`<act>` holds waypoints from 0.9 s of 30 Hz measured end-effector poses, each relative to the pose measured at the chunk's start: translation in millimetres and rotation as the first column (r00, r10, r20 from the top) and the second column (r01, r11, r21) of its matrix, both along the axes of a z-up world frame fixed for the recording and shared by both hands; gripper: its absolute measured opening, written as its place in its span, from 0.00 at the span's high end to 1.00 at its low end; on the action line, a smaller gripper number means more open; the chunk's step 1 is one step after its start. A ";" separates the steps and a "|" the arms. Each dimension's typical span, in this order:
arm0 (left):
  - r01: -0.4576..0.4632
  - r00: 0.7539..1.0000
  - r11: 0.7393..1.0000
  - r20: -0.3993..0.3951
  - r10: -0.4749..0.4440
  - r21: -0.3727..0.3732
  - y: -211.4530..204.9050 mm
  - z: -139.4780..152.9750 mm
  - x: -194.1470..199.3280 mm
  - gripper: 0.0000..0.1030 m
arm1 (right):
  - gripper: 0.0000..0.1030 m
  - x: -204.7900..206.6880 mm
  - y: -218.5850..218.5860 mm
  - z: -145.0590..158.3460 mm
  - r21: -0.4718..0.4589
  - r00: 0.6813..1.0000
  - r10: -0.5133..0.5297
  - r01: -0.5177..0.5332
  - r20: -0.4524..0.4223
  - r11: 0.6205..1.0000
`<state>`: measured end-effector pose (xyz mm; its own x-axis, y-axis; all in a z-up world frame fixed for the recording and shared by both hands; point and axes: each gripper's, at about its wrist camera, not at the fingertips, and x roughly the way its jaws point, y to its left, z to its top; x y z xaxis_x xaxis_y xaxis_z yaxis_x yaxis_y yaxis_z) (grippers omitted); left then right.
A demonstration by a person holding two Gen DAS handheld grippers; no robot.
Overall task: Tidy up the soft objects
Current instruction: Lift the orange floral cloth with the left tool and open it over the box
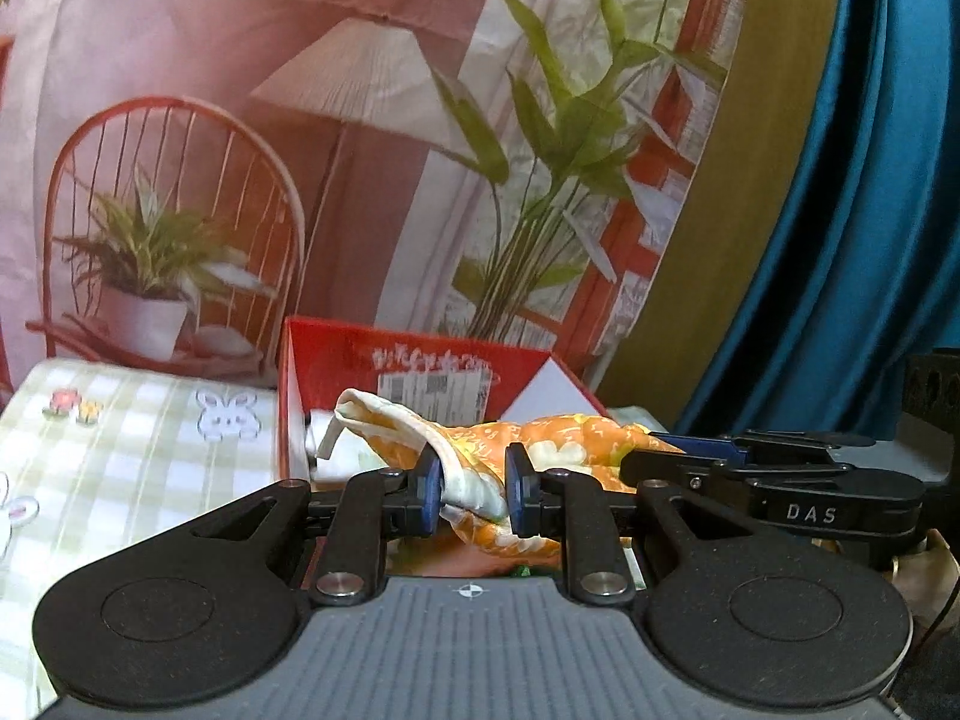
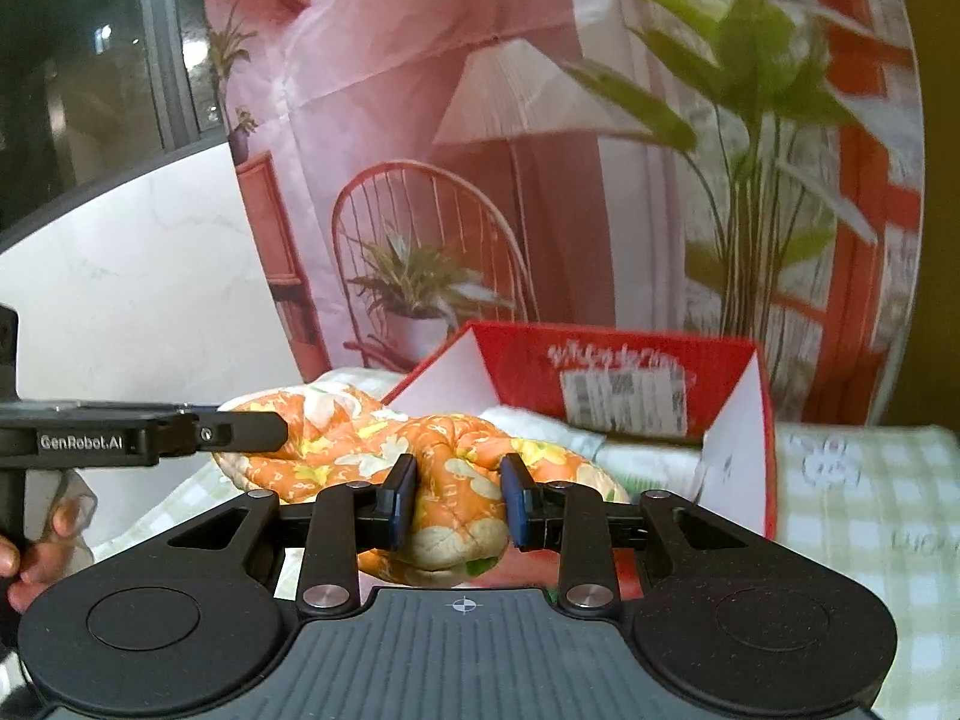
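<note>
An orange quilted cloth with white and yellow flowers (image 1: 564,450) hangs bunched between both grippers, lifted off the table. My left gripper (image 1: 474,492) is shut on one end of it, blue pads pressed into a fold. My right gripper (image 2: 459,501) is shut on the other end of the same orange cloth (image 2: 456,480). Each gripper shows in the other's view: the right one (image 1: 690,450) at the right of the left wrist view, the left one (image 2: 240,429) at the left of the right wrist view. Behind the cloth stands an open red box (image 1: 420,354), (image 2: 618,348) with white cloth inside.
A green-and-white checked tablecloth with rabbit prints (image 1: 138,450), (image 2: 864,516) covers the table. A printed backdrop with a chair, lamp and plants (image 1: 360,120) hangs behind. A blue curtain (image 1: 870,210) is at the right. A hand (image 2: 36,546) holds the left gripper's handle.
</note>
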<state>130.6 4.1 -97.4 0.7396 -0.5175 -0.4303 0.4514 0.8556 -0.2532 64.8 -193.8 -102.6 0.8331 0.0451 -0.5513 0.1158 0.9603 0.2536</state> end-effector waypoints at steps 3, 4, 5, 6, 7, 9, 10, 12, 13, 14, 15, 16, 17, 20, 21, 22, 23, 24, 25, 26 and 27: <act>-0.001 1.000 1.000 0.020 0.001 0.018 -7.6 5.9 15.5 0.78 | 0.73 12.0 -4.8 4.5 -0.042 1.000 0.005 -0.005 0.008 0.999; -0.003 1.000 1.000 0.022 0.002 0.021 -10.1 7.8 23.4 0.78 | 0.73 17.3 -7.3 5.3 -0.055 1.000 0.006 -0.005 0.009 0.998; -0.006 1.000 1.000 0.025 0.006 0.023 -12.2 8.7 30.9 0.78 | 0.73 23.5 -9.9 5.9 -0.071 1.000 0.006 -0.005 0.010 0.997; -0.009 1.000 1.000 0.026 0.009 0.025 -14.1 9.3 37.6 0.78 | 0.73 30.2 -12.8 6.0 -0.088 1.000 0.007 -0.006 0.011 0.996; -0.014 0.999 0.999 0.029 0.013 0.032 -17.2 9.3 46.7 0.78 | 0.73 36.0 -15.3 5.8 -0.103 1.000 0.005 -0.004 0.013 0.995; -0.018 0.999 0.998 0.032 0.016 0.053 -24.3 7.8 63.2 0.78 | 0.73 48.9 -20.9 3.9 -0.134 1.000 0.004 -0.002 0.014 0.991; -0.021 0.999 0.998 0.034 0.019 0.066 -28.1 6.1 71.2 0.78 | 0.73 54.6 -23.5 2.7 -0.145 1.000 0.002 0.000 0.013 0.989; -0.025 0.999 0.995 0.024 0.023 0.092 -34.2 0.5 86.9 0.78 | 0.73 69.8 -30.3 -2.6 -0.171 1.000 0.000 0.000 0.002 0.985; -0.028 1.000 0.994 0.014 0.026 0.103 -36.8 -3.1 94.5 0.78 | 0.73 75.8 -32.5 -5.8 -0.182 1.000 0.001 -0.002 -0.003 0.983; -0.028 1.000 0.993 0.001 0.028 0.114 -39.0 -7.5 101.8 0.78 | 0.73 82.3 -34.7 -9.7 -0.194 1.000 0.003 -0.005 -0.013 0.981; -0.028 0.999 0.992 -0.015 0.031 0.127 -41.5 -11.9 108.5 0.78 | 0.73 89.8 -36.9 -14.7 -0.211 1.000 0.003 -0.008 -0.025 0.977; -0.030 0.999 0.990 -0.027 0.034 0.137 -43.5 -16.7 113.6 0.78 | 0.73 95.8 -39.0 -19.8 -0.223 0.999 0.004 -0.012 -0.036 0.975; -0.030 0.999 0.989 -0.040 0.036 0.146 -45.3 -21.7 117.7 0.78 | 0.73 100.5 -40.1 -24.4 -0.236 0.999 0.005 -0.017 -0.048 0.972; -0.022 0.996 0.984 -0.076 0.035 0.177 -49.8 -36.0 126.5 0.78 | 0.73 113.1 -42.8 -41.4 -0.269 0.997 0.014 -0.035 -0.082 0.962; -0.017 0.996 0.982 -0.087 0.034 0.188 -50.7 -39.8 128.6 0.78 | 0.73 116.7 -44.0 -47.9 -0.268 0.995 0.013 -0.040 -0.101 0.962; -0.014 0.995 0.980 -0.097 0.034 0.199 -51.5 -43.7 130.5 0.78 | 0.73 119.4 -44.1 -53.4 -0.267 0.993 0.013 -0.044 -0.116 0.963; -0.011 0.994 0.978 -0.105 0.033 0.207 -51.9 -47.2 131.8 0.78 | 0.73 121.9 -44.4 -59.9 -0.265 0.991 0.015 -0.050 -0.134 0.963; -0.008 0.993 0.977 -0.114 0.034 0.215 -52.1 -50.4 133.5 0.78 | 0.73 123.7 -44.2 -65.4 -0.262 0.989 0.016 -0.056 -0.150 0.964; -0.007 0.992 0.975 -0.123 0.035 0.222 -52.0 -53.6 135.0 0.78 | 0.73 125.5 -44.2 -70.9 -0.255 0.986 0.018 -0.060 -0.165 0.965; -0.006 0.991 0.974 -0.129 0.037 0.226 -51.2 -56.0 136.4 0.78 | 0.73 127.2 -44.6 -76.1 -0.243 0.984 0.018 -0.062 -0.179 0.968; -0.006 0.990 0.973 -0.134 0.038 0.229 -50.4 -58.1 137.1 0.78 | 0.73 128.2 -44.7 -80.1 -0.231 0.982 0.017 -0.062 -0.189 0.971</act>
<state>267.7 -46.3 -155.6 0.6757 -0.3782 -0.6328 0.4061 0.9074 -0.1086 193.0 -238.5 -182.7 0.7160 -0.0729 -0.6943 0.1000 0.9950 -0.0013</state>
